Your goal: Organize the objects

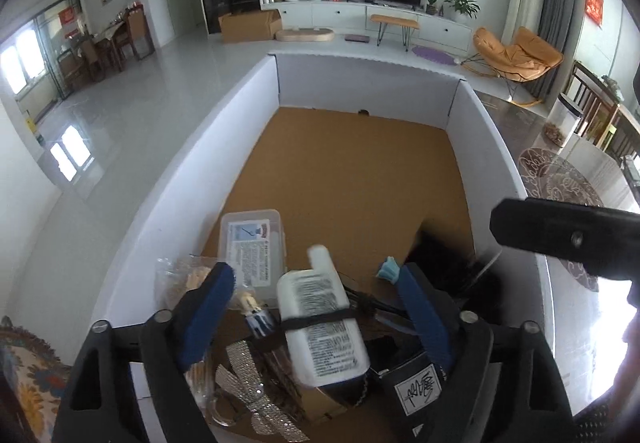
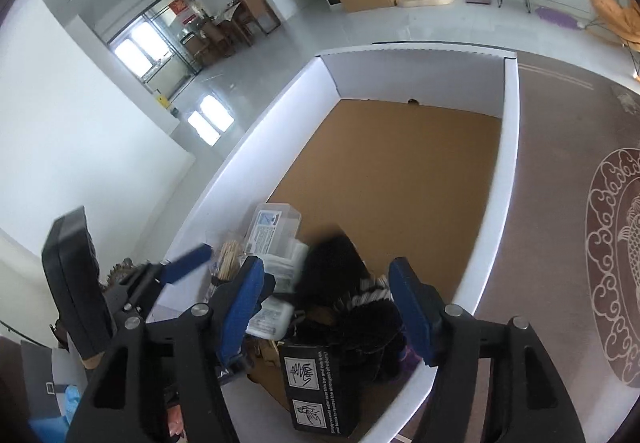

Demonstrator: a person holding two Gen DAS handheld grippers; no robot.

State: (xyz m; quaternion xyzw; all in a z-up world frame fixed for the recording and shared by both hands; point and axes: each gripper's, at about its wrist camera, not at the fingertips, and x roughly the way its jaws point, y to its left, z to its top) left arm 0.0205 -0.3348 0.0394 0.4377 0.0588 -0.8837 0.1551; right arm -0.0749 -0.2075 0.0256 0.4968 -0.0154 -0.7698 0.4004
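A white-walled box (image 1: 168,203) with a brown cardboard floor holds a pile of small objects at its near end. My left gripper (image 1: 316,307) is open, its blue fingers either side of a white bottle (image 1: 320,323) with a black band round it. Beside the bottle lie a clear plastic case (image 1: 254,247), a bag of wooden sticks (image 1: 188,279) and a silver glitter bow (image 1: 248,383). My right gripper (image 2: 328,307) is open above a black furry item (image 2: 340,283) and a black printed box (image 2: 312,383). The white box wall shows there too (image 2: 508,203).
The box sits on a dark patterned table top (image 2: 580,243). The far half of the box floor (image 1: 352,171) is bare cardboard. Beyond lie a white tiled floor, a TV unit (image 1: 380,15) and an orange chair (image 1: 516,51).
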